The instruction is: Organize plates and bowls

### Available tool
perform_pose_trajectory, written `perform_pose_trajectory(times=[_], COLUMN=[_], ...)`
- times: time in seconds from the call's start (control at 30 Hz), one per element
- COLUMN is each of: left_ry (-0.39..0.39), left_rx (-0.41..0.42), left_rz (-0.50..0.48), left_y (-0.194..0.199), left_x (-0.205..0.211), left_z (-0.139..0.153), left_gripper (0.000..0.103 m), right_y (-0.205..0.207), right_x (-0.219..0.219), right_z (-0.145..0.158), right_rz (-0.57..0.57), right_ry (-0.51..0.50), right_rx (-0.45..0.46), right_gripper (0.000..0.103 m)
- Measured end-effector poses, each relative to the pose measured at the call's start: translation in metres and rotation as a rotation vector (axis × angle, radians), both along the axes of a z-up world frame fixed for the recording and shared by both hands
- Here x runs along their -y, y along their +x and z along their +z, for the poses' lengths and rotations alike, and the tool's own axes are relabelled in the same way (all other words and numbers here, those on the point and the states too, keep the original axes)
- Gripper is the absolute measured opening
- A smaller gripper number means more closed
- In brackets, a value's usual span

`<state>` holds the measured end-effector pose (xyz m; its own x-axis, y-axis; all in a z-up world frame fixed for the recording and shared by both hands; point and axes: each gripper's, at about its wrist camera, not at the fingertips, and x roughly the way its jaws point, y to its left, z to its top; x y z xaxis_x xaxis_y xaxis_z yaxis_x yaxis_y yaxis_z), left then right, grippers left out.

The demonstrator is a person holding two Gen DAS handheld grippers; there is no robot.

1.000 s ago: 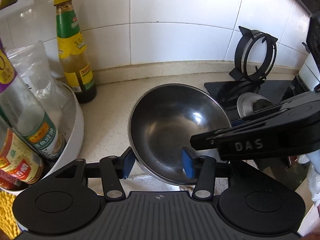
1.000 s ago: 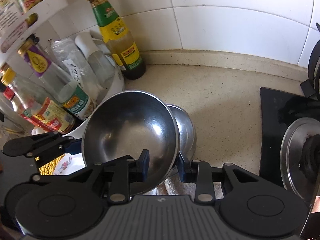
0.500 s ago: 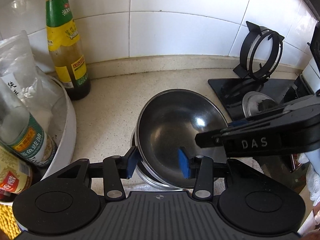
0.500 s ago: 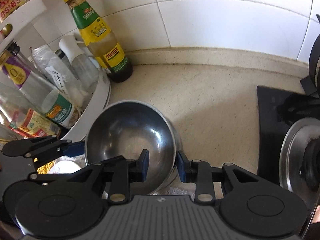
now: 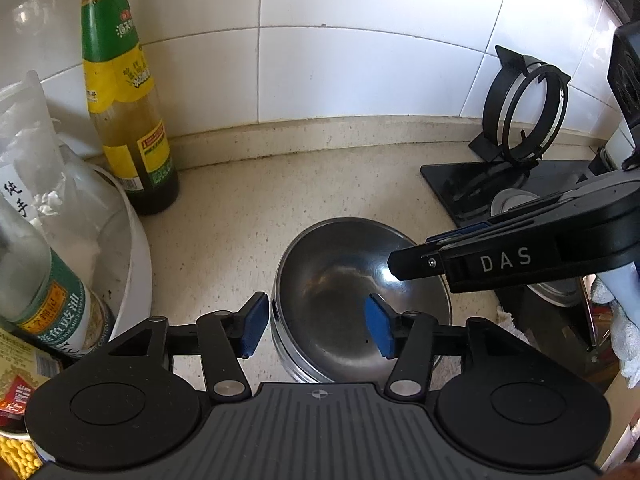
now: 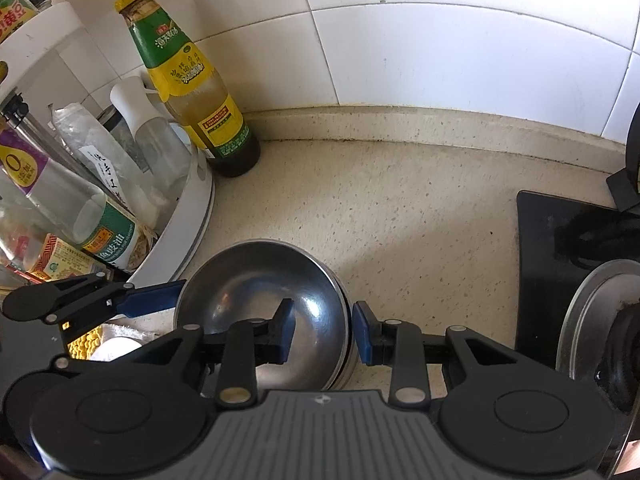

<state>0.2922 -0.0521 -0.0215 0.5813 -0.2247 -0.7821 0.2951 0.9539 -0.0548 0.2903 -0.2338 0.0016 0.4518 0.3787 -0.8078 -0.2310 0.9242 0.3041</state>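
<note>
Left wrist view: left gripper (image 5: 316, 330) jaws wide apart, straddling near-left rim of steel bowl (image 5: 360, 292), gripping nothing. Bowl nested in second bowl (image 5: 286, 354) on worktop (image 5: 248, 216).

Right wrist view: right gripper (image 6: 322, 334) jaws parted, straddling bowl's right rim, pads clear of it. Sauce bottle (image 6: 192, 84) stands by wall.

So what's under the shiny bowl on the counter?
Another metal bowl sits under the top bowl, nested; only its rim and a strip of its side show. Whether more are beneath is hidden. The stack rests on the speckled counter.
</note>
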Motion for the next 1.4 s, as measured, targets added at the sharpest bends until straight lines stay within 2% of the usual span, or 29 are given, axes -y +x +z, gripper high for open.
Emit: perform_pose_trajectory(times=[0.23,0.5,0.93,1.07,1.23,1.4], left_ry=[-0.004,0.002,-0.001,0.002,0.007,0.049], left_rx=[0.014,0.035,0.016,0.003,-0.017,-0.018], left_rz=[-0.003,-0.013,-0.021,-0.008,0.030,0.067], left_y=[-0.009,-0.023,-0.033,-0.036,-0.040,-0.047], left_x=[-0.001,0.001,0.001,0.002,0.003,0.008], left_z=[0.002,0.008,0.001,-0.003,-0.009,-0.018], left_gripper=[0.071,0.075,0.081,0.086,0.089,0.089], right_y=[-0.007,-0.016,-0.021,-0.017,-0.008,0.004], right_x=[0.002,0.001,0.002,0.004,0.004,0.004], right_z=[0.002,0.006,0.002,-0.002,-0.009,-0.018], right_rz=[-0.009,0.002,-0.005,0.009,0.052,0.093], right_ry=[0.003,0.010,0.015,0.034,0.053,0.069], right_rx=[0.003,0.007,-0.015,-0.028,-0.046,-0.058], right_gripper=[0.051,0.052,0.063,0.066,0.070,0.074])
